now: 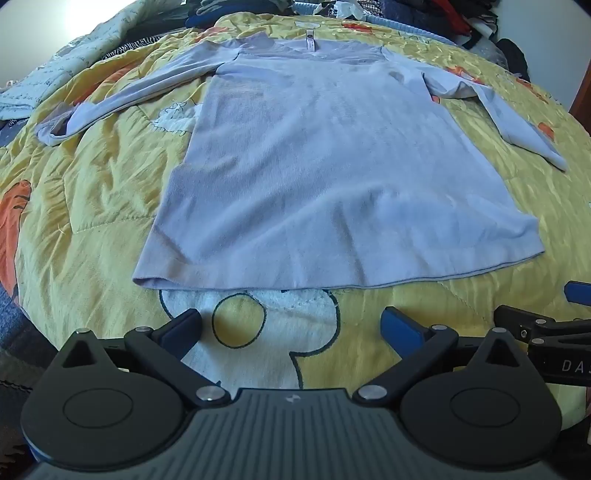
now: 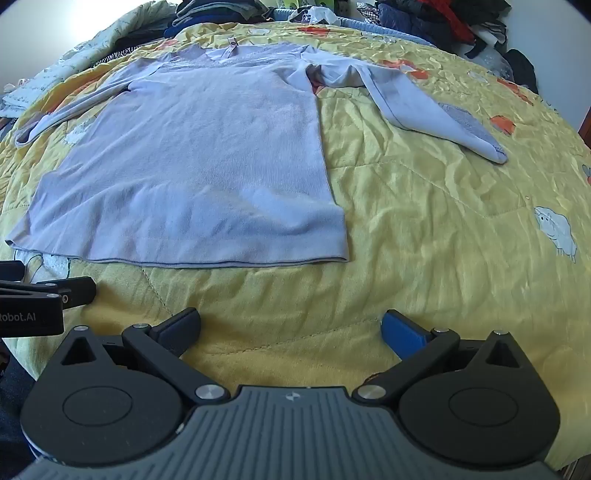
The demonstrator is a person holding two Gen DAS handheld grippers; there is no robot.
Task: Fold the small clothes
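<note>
A pale lilac long-sleeved top lies flat and face-down on a yellow quilt covering the bed, both sleeves spread outward, the hem nearest the cameras. The left claw and the right claw hover just short of the hem, both spread wide, pinching nothing. Heaped clothes line the far edge.

Both wrist views tilt down, side by side — sharing the sweater.

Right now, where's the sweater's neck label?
The neck label sits at the far collar of the lilac sweater, spread flat on the yellow quilt, left of centre in the right-wrist view.
</note>
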